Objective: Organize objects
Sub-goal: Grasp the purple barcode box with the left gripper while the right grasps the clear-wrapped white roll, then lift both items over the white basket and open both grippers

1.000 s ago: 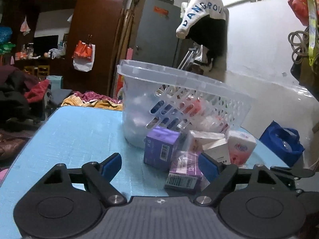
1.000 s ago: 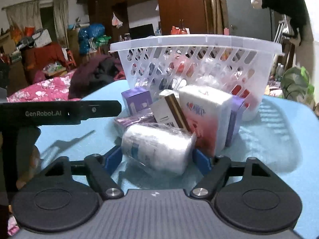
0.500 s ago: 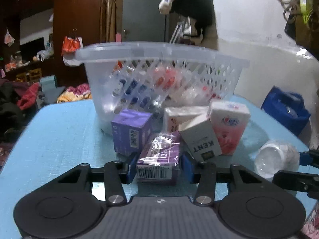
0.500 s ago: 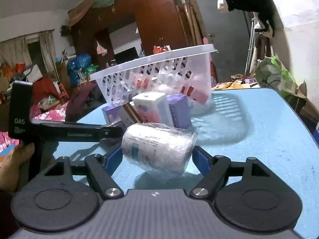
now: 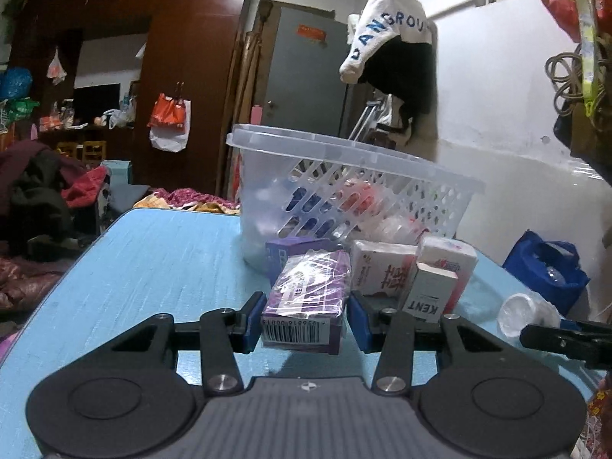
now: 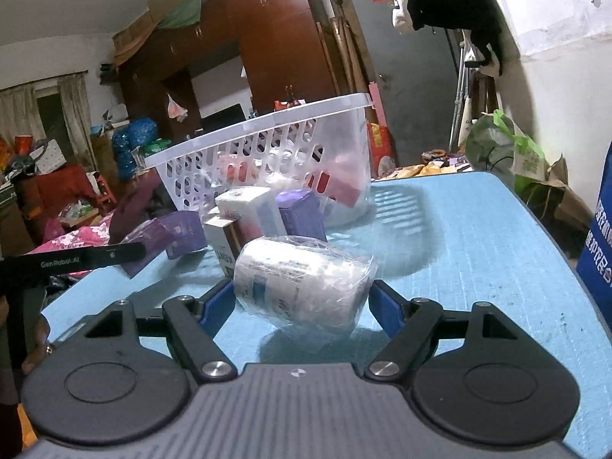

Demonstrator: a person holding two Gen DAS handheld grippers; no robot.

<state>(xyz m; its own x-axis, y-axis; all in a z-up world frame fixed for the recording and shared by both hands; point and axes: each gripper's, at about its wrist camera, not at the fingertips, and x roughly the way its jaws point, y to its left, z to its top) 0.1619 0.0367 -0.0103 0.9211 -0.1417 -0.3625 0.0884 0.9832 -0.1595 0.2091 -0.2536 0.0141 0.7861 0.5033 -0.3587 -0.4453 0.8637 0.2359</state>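
My left gripper [image 5: 304, 315] is shut on a purple plastic-wrapped pack [image 5: 308, 298], held just above the blue table [image 5: 153, 260]. My right gripper [image 6: 302, 302] is shut on a white roll in clear wrap [image 6: 302, 283], lifted off the table [image 6: 478, 244]. That roll [image 5: 529, 311] also shows at the right in the left wrist view. A clear plastic basket [image 5: 344, 187] with several items inside stands behind. In front of it stand a KENT box [image 5: 430, 294], a pink-and-white tissue pack [image 5: 447, 264], a white carton [image 5: 378, 271] and a purple box [image 5: 290, 250].
A blue bag [image 5: 547, 264] sits past the table's right edge, by the white wall. A blue sign [image 6: 596, 244] stands at the right in the right wrist view. A person's hand [image 6: 36, 340] holds the left gripper's handle. Clothes are piled left of the table.
My left gripper shut on the purple pack and lifted it back from the pile. My right gripper drew the wrapped roll away from the boxes and turned right.
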